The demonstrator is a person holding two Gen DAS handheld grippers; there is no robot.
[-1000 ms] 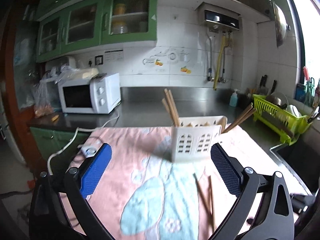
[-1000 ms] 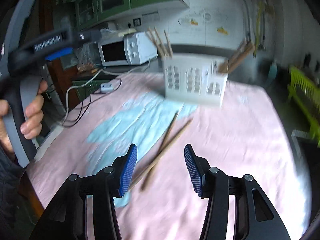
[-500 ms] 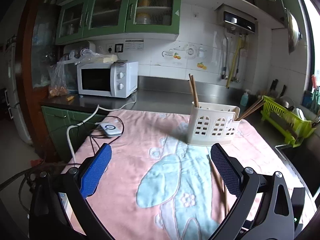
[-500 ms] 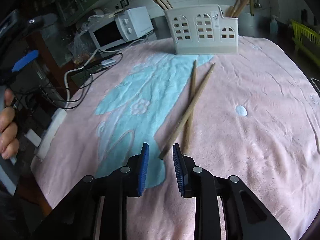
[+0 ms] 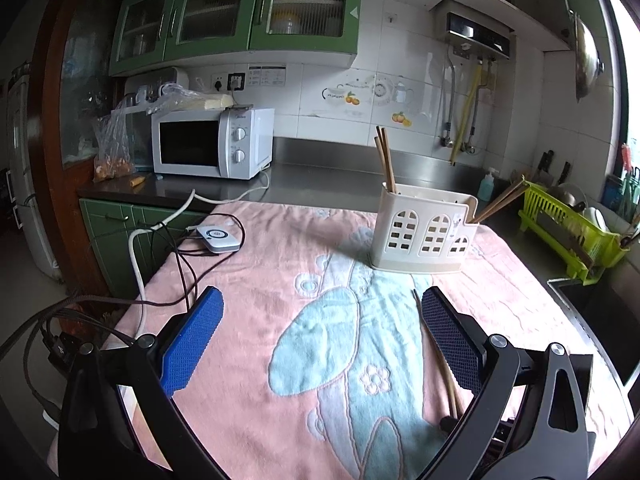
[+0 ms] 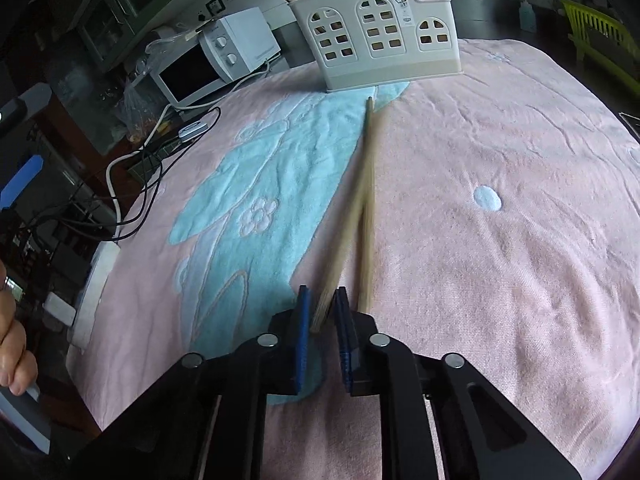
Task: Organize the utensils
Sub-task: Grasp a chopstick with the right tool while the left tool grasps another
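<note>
A white microwave [image 5: 214, 148] stood on the dark counter [image 5: 320, 184], a plastic bag [image 5: 112, 148] just beside it at the left. Green cabinets [image 5: 240, 8] hung above. A small white device [image 5: 218, 239] with dark cables lay on the pink towel [image 5: 260, 360] near its far left edge. A green dish rack [image 5: 576, 232] sat at the right, a soap bottle [image 5: 486, 186] near it
</note>
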